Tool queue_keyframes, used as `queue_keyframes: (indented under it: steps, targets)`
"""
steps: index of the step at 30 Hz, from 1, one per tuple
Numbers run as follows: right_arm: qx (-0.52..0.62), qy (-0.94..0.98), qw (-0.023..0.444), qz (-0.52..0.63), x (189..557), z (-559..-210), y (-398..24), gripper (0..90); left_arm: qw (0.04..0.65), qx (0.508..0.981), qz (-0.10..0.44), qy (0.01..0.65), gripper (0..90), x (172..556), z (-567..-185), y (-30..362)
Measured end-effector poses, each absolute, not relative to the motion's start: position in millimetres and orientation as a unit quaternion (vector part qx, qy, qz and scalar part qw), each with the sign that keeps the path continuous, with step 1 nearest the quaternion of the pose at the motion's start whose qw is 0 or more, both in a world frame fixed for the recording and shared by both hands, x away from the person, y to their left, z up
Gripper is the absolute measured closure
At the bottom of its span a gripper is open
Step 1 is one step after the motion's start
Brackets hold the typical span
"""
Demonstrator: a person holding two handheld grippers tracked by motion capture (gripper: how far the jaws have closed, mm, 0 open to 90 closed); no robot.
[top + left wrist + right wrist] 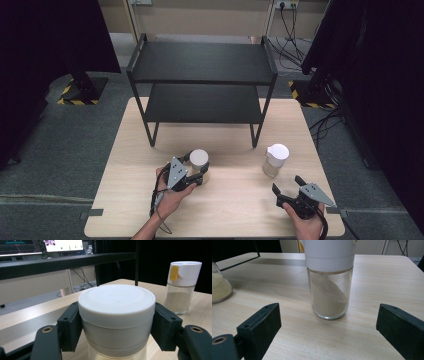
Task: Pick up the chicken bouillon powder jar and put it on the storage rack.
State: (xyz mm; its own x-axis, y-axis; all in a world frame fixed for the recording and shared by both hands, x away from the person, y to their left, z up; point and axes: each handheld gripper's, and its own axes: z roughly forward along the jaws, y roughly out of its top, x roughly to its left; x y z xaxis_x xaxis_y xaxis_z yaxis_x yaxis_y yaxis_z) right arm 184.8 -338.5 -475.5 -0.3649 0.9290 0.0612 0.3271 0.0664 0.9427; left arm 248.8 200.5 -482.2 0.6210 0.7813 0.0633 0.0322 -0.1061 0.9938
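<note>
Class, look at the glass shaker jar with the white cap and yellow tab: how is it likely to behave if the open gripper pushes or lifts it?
The shaker jar is tall and narrow, so a high push may tip it. Its glass looks smooth, perhaps slippery and breakable. It is only part-filled with powder, so probably light. The right gripper stands open, short of it.

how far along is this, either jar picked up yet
Done: the left gripper is clamped on the white-lidded jar, which appears to rest on the table. In hand: the right gripper is open, lined up short of the shaker jar, not touching it. Left: closing on the shaker jar and lifting both; the black shelf rack holds nothing.
</note>
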Motion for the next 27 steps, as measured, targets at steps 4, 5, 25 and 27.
queue_keyframes:
  steps: [4,5,25,27]
  targets:
    - [0.475,0.662,0.306,0.493,185.2,-475.6,-338.4,6.0,0.601,0.666,0.323,0.302,33.3,241.3,-473.8,204.6]
    - [0.475,0.662,0.306,0.493,185.2,-475.6,-338.4,6.0,0.601,0.666,0.323,0.302,33.3,241.3,-473.8,204.6]
    - [0.476,0.661,0.307,0.492,185.0,-475.8,-337.9,6.0,0.601,0.621,0.385,0.324,33.4,222.4,-438.3,219.5]
    - [0.476,0.66,0.308,0.492,185.0,-475.9,-337.8,5.9,0.602,0.615,0.39,0.328,33.4,221.7,-435.7,219.5]
